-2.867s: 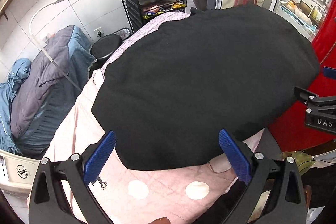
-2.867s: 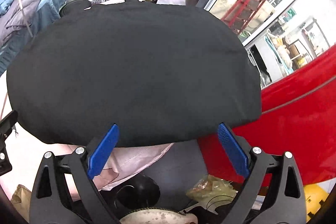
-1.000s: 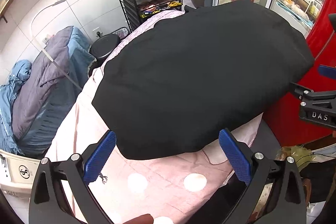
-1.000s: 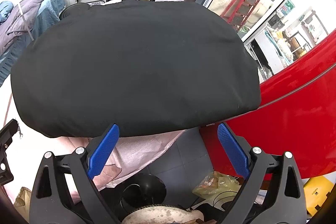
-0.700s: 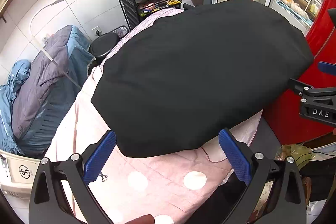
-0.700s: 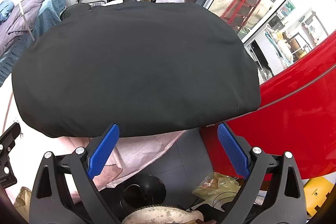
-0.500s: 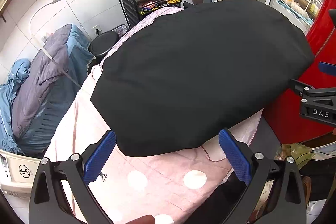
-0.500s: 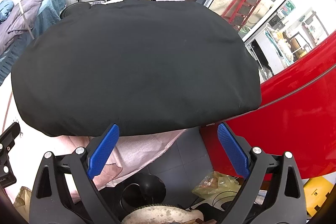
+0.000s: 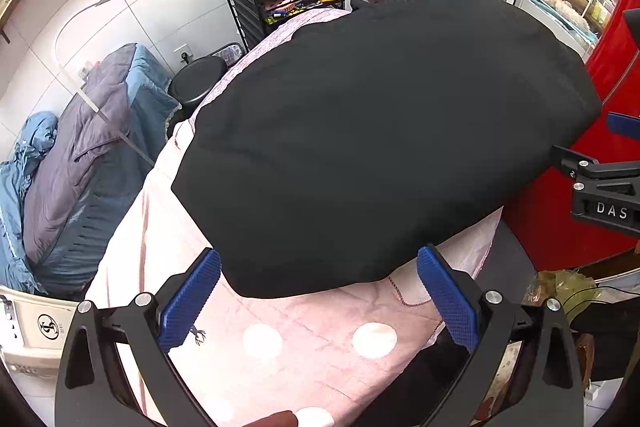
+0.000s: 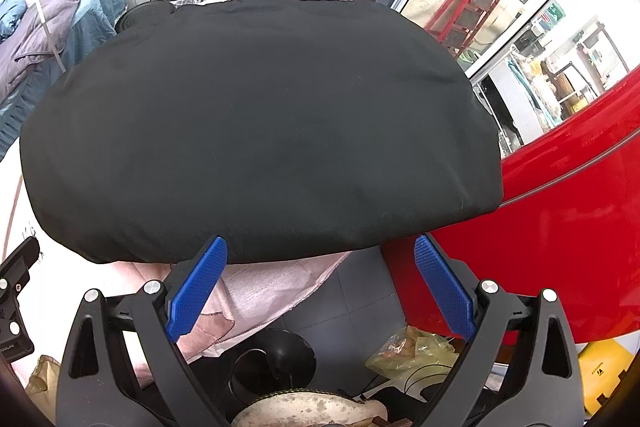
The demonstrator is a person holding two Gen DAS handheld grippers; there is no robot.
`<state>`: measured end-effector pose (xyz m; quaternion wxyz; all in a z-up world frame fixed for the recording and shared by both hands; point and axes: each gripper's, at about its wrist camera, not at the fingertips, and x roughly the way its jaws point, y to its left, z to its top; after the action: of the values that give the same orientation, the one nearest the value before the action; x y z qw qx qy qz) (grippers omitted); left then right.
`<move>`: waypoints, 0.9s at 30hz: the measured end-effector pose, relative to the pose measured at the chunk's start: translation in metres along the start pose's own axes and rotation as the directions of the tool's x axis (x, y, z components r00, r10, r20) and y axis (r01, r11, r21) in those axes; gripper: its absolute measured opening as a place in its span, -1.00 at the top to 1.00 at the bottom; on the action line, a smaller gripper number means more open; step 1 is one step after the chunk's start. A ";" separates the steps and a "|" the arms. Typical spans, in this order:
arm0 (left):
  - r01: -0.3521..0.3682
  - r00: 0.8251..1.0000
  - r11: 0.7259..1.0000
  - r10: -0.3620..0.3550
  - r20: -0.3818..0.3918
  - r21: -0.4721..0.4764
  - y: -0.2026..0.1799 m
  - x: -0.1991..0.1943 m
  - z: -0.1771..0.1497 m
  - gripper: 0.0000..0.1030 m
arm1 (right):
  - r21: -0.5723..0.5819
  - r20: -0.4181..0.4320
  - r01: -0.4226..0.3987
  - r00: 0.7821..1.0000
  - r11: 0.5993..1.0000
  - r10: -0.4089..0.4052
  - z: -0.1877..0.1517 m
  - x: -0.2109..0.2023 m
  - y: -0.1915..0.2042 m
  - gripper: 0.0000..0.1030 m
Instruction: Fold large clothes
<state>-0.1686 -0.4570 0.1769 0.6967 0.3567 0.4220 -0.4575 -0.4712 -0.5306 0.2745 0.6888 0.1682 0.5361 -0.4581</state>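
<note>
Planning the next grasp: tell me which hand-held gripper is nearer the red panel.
Right. The right hand-held gripper sits at the black garment's corner beside the red panel; the left hand-held gripper faces the pink quilt, farther away.

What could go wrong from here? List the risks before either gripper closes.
1. The black garment overhangs the table edge on the right, beside the red panel; a pull might slide it off.
2. The pink cover lies loose under it, so a low pinch by the left hand-held gripper could catch both.
3. The right hand-held gripper is close; they could collide.
</note>
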 end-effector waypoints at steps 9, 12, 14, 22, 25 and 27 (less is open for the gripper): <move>-0.003 1.000 1.000 0.003 -0.013 0.001 0.001 0.005 -0.002 -0.88 | -0.014 -0.005 -0.004 1.000 1.000 0.004 0.001 0.005 0.003 -0.82; -0.005 1.000 1.000 0.005 -0.013 0.001 0.001 0.005 -0.002 -0.88 | -0.017 -0.005 -0.005 1.000 1.000 0.005 0.002 0.005 0.003 -0.82; -0.004 1.000 1.000 0.004 -0.012 0.000 0.001 0.005 -0.001 -0.88 | -0.017 -0.004 -0.005 1.000 1.000 0.004 0.003 0.005 0.003 -0.82; -0.004 1.000 1.000 0.004 -0.014 0.000 0.001 0.005 0.000 -0.88 | -0.022 -0.006 -0.006 1.000 1.000 0.006 0.004 0.005 0.004 -0.82; 0.008 1.000 1.000 -0.008 -0.011 -0.006 0.002 0.005 -0.001 -0.88 | -0.022 -0.005 -0.006 1.000 1.000 0.006 0.004 0.005 0.004 -0.82; 0.034 0.999 0.999 -0.034 -0.011 -0.025 0.004 0.005 -0.003 -0.88 | -0.021 -0.006 -0.006 1.000 1.000 0.006 0.004 0.005 0.004 -0.82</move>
<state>-0.1641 -0.4550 0.1712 0.6908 0.3434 0.4374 -0.4621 -0.4659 -0.5338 0.2703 0.6904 0.1640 0.5422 -0.4500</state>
